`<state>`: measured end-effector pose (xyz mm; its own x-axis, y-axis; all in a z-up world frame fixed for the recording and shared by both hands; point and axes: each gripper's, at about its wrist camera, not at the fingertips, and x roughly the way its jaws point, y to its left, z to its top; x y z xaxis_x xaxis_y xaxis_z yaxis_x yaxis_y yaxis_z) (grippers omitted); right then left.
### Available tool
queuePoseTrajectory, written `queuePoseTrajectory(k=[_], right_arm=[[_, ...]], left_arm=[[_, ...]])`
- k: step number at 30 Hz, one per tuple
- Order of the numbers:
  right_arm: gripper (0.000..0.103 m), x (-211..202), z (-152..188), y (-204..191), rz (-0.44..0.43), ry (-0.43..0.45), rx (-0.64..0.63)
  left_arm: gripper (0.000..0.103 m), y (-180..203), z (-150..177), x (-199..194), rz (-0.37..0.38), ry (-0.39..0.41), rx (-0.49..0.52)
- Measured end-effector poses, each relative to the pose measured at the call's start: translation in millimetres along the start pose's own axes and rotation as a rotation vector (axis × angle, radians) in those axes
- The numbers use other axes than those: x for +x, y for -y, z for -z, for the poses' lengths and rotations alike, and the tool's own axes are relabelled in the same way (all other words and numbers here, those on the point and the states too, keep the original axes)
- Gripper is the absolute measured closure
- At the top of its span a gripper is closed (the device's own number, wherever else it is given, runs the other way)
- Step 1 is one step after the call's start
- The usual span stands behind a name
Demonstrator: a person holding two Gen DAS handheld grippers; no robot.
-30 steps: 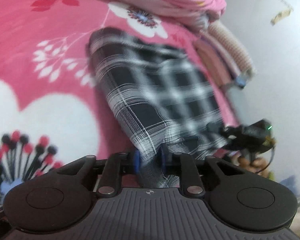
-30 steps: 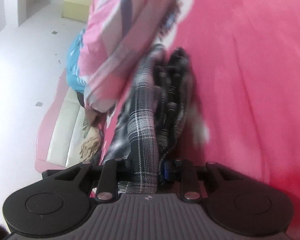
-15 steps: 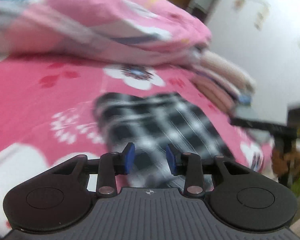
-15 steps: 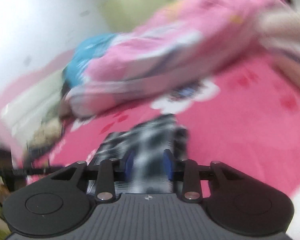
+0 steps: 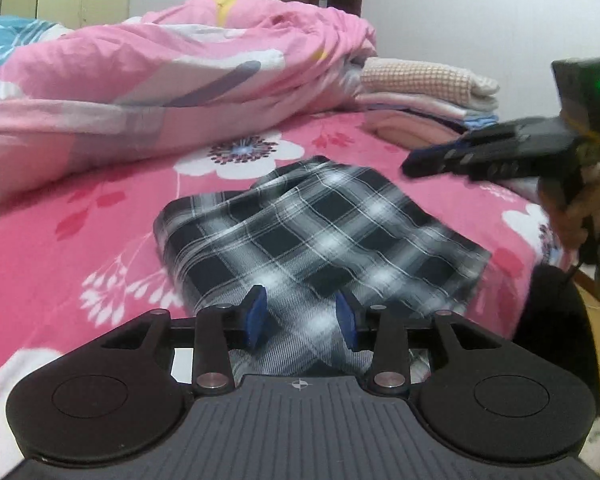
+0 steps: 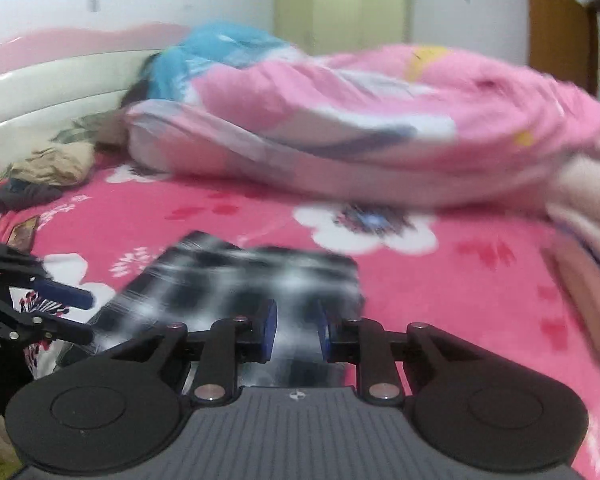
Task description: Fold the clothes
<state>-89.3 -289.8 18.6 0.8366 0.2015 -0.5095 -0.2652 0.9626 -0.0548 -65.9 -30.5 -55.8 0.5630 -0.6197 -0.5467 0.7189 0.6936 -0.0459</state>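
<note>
Released a second ago from both grippers and now lying folded flat on the pink flowered bed sheet (image 5: 80,216): black-and-white checked cloth garment (image 5: 316,236) (left gripper (image 5: 300,326) fingers just opened, right gripper (image 6: 292,330) fingers narrowing, empty), fold apparently done.

White walls (image 5: 440,20), pale wardrobe (image 6: 340,12), wooden door (image 6: 556,28), pink-sheeted bed (image 5: 80,248).

Left gripper (image 5: 301,322): you're holding it pointing slightly downward, jaws just been opening, nothing pinched.
Right gripper (image 6: 293,332): you're angling it downward too, jaws just been closing, narrow gap, empty.
</note>
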Motion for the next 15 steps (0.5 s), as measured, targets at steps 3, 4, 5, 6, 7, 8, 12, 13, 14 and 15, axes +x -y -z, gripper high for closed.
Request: queuePoseTrajectory(k=[3, 4, 5, 6, 7, 8, 12, 13, 14, 15], right_arm=[[0.08, 51.0, 29.7, 11.8, 0.024, -0.166, 0.036], [0.08, 52.4, 27.6, 18.2, 0.017, -0.183, 0.075], [0.08, 49.7, 21.6, 24.5, 0.007, -0.188, 0.117], [0.08, 45.3, 10.2, 24.4, 0.031, -0.185, 0.11], [0.08, 40.5, -1.9, 20.8, 0.048, -0.158, 0.082], [0.08, 38.5, -13.3, 17.0, 0.03, -0.13, 0.067], [0.08, 59.0, -39.7, 9.4, -0.056, -0.087, 0.035], [0.081, 76.2, -35.7, 12.6, -0.031, -0.121, 0.031], [0.081, 93.7, -27.4, 18.2, 0.018, -0.168, 0.028], [0.073, 110.8, -18.1, 24.2, 0.071, -0.216, 0.025]], left_arm=[[0.065, -4.4, 14.6, 15.1, -0.004, -0.045, -0.036], [0.065, -6.0, 17.3, 13.2, -0.002, -0.038, -0.053], [0.064, -7.0, 17.7, 11.9, 0.003, -0.031, -0.061], [0.063, -8.0, 18.1, 11.0, 0.011, -0.028, -0.067], [0.062, -9.6, 19.2, 11.4, 0.017, -0.025, -0.076], [0.062, -11.3, 20.4, 11.9, 0.023, -0.022, -0.085], [0.062, -14.0, 26.4, 10.5, 0.035, 0.004, -0.099], [0.062, -13.6, 28.4, 10.3, 0.035, 0.013, -0.099], [0.062, -13.3, 29.8, 10.7, 0.036, 0.021, -0.1], [0.062, -12.6, 31.3, 11.3, 0.033, 0.027, -0.102]])
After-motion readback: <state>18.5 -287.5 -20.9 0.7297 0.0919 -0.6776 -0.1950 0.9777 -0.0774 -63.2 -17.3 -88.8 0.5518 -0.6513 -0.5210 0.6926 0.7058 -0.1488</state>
